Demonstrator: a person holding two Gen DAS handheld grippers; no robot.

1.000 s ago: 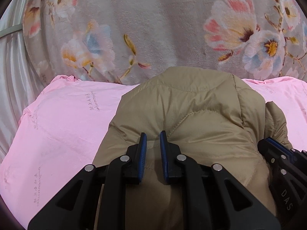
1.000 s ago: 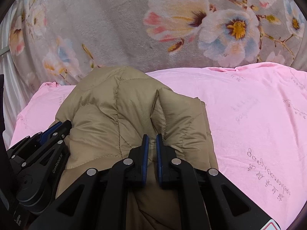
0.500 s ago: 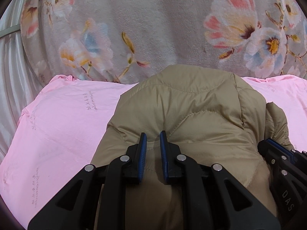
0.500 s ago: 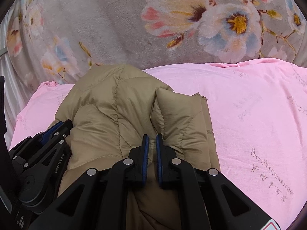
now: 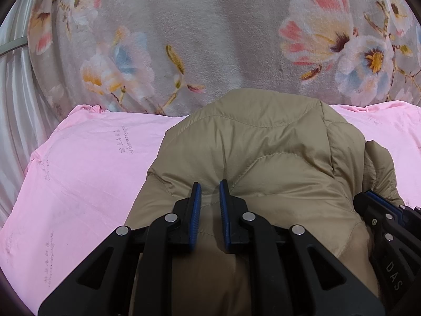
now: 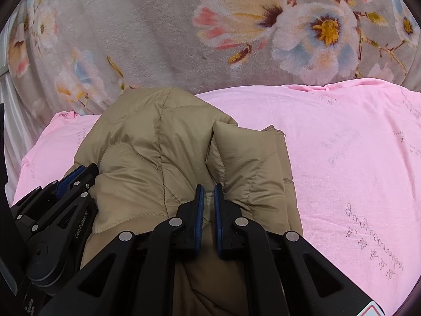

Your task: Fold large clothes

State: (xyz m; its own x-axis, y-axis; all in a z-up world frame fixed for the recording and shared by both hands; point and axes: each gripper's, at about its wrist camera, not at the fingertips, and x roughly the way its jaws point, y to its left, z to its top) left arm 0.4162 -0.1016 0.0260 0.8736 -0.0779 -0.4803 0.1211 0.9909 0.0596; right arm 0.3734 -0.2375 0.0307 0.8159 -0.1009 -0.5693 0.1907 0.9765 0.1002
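L hand-held gripper: blue pads drawn in narrow, pinching a ridge of the tan quilted jacket between them; fabric puckers at the tips. R hand-held gripper: same, fingers narrow, nipping a fold of jacket beside a puffed-up flap. The two sit close side by side, each visible at the edge of the other's view: R one at lower right of L wrist cam, L one at lower left of R wrist cam, both pressed against the jacket.

Jacket: bunched in a rounded mound, lies on the pink sheet, running from under both grippers out toward the far edge of the sheet. Far end of mound reaches to the sheet's far border; whether it overlaps the blanket beyond, can't tell.

Around: pink sheet w/ faint grey script print, spreads wide to L and R of jacket, mostly flat, slight wrinkles at far corners. Beyond it, grey plush blanket w/ floral print fills the top of both views. Pale pleated curtain-like fabric at far L edge.

In the way: nothing on the sheet other than the jacket. Each gripper is the other's nearest obstacle.

Room: broad open sheet to R of jacket in R cam, also to L in L cam. L edge of sheet meets the pale fabric.
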